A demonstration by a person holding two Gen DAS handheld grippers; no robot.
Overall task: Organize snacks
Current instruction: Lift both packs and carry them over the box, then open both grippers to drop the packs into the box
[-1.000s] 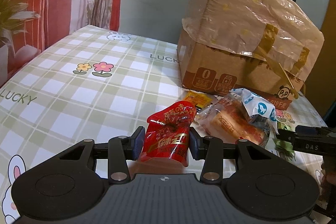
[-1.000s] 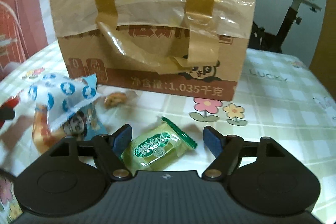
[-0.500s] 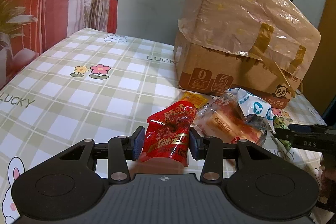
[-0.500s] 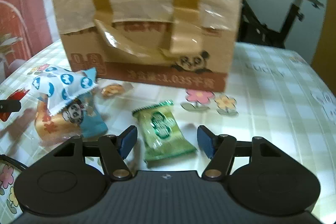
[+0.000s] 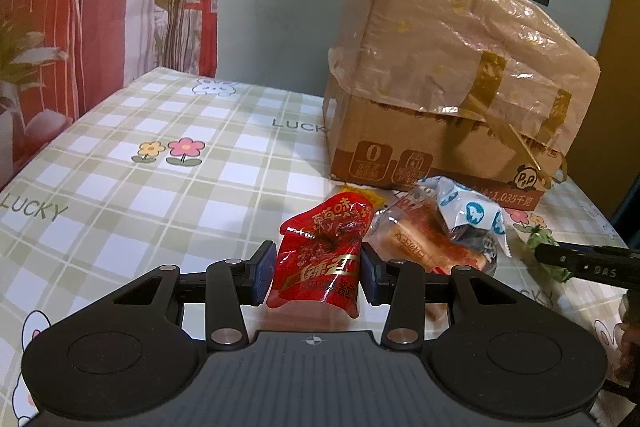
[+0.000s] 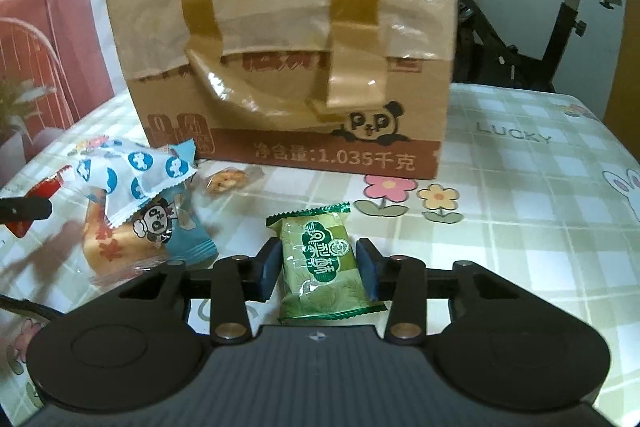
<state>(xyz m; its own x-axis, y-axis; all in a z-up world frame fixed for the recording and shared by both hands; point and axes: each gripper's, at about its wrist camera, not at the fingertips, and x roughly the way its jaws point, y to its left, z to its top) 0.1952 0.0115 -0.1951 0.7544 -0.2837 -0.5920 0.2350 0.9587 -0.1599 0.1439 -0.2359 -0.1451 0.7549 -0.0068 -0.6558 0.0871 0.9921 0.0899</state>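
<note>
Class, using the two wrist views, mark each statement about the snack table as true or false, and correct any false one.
1. The left claw grips a crinkled red foil snack packet. True.
2. The right claw closes around a blue sachet. False: a green wrapped pastry packet sits between its pads; the views do not settle whether they touch it.
3. The taped brown cardboard box carries a panda drawing. True.
4. The box stands on a bare wooden table. False: it stands on a green checked tablecloth with flower prints.
5. A white packet with blue spots lies on top of a clear-wrapped bread roll. True.
</note>
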